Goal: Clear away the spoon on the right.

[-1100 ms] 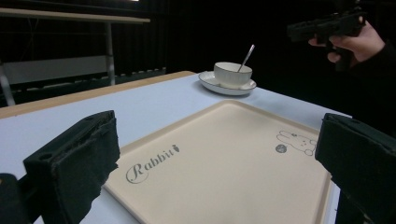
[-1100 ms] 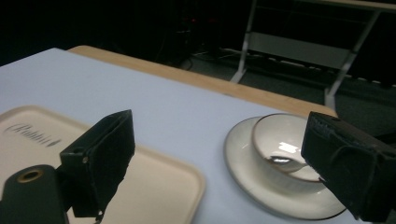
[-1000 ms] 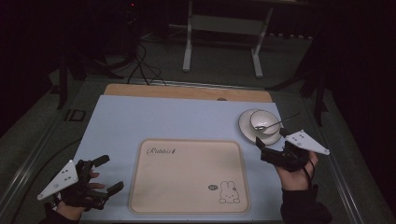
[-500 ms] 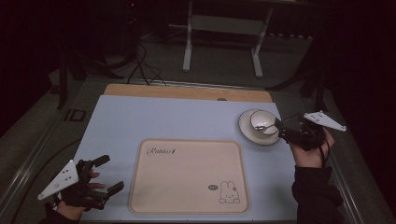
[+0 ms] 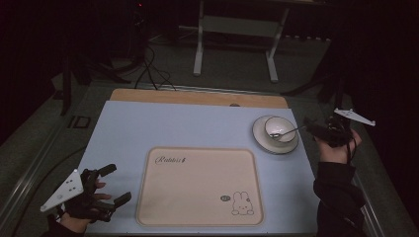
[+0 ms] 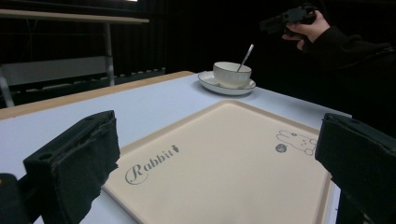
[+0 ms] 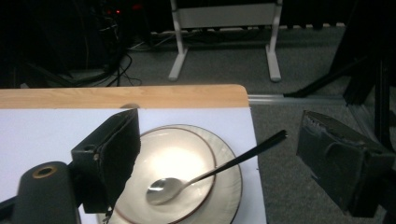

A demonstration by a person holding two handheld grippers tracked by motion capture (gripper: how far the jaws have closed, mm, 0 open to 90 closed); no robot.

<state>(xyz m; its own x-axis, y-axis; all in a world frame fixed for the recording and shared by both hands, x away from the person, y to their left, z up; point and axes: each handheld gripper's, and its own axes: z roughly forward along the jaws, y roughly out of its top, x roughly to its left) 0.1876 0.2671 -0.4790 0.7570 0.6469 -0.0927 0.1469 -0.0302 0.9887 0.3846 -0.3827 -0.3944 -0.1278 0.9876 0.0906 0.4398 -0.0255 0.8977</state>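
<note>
Spoon [image 7: 210, 175] in cup [image 5: 279, 127] on saucer [image 5: 262, 140]: thin, stiff, light, slippery metal; best pinched at raised handle end. Right hand-held gripper [image 7: 219, 163] spread around it, left hand-held gripper [image 5: 112, 185] spread too, idle.

tray [image 5: 197, 187]: beige, rabbit print | bowl [image 5: 279, 127]: white | saucer [image 5: 262, 138]: white | table [image 5: 163, 123]: pale blue, wood edge
</note>
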